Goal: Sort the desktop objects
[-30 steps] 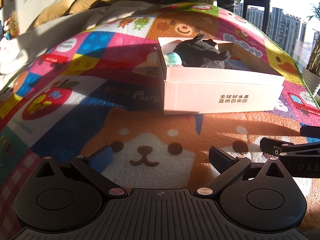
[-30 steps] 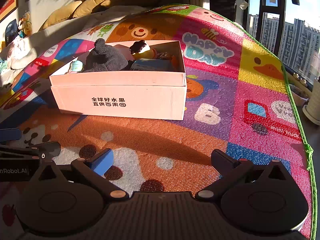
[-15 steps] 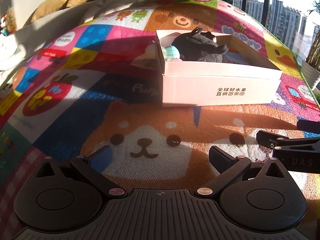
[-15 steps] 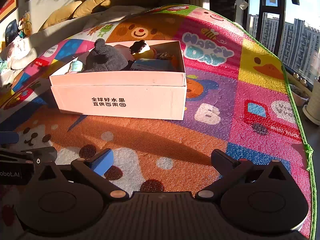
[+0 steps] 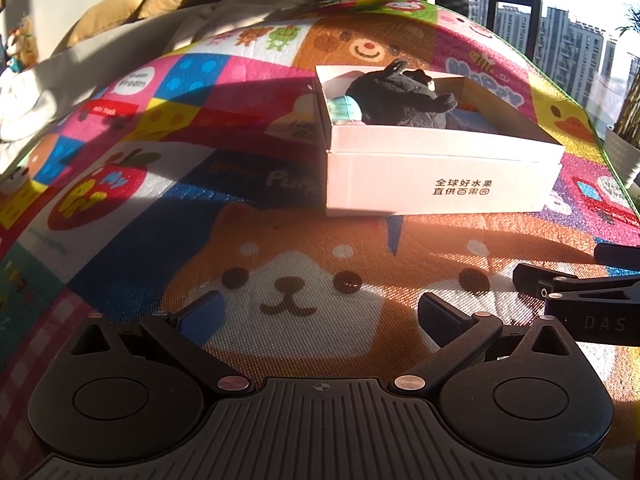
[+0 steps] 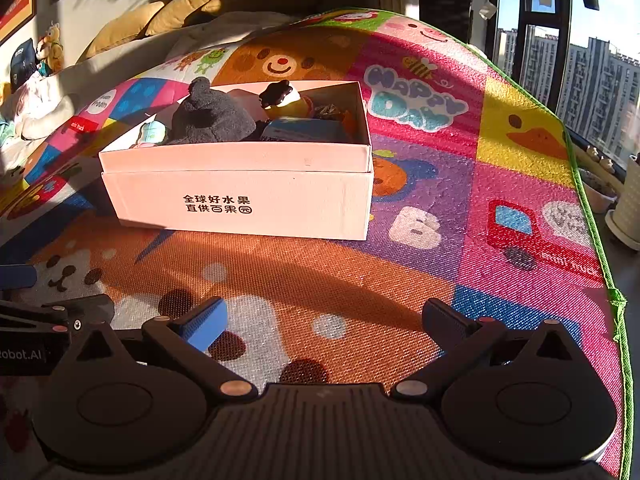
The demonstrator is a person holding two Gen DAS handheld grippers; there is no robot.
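Playmat (image 6: pixel 440 184), box (image 6: pixel 240 196) long axis left-right

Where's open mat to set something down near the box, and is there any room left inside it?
Bare mat lies between the box and both open grippers, left gripper and right gripper, and right of the box toward the mat's green edge. Inside is crowded: a black plush, a blue item and small toys fill it.

Box (image 6: pixel 240 196) sits on play mat (image 6: pixel 440 208); plush toy (image 6: pixel 212 118) lies inside at left, duck figure (image 6: pixel 286 102) behind it.
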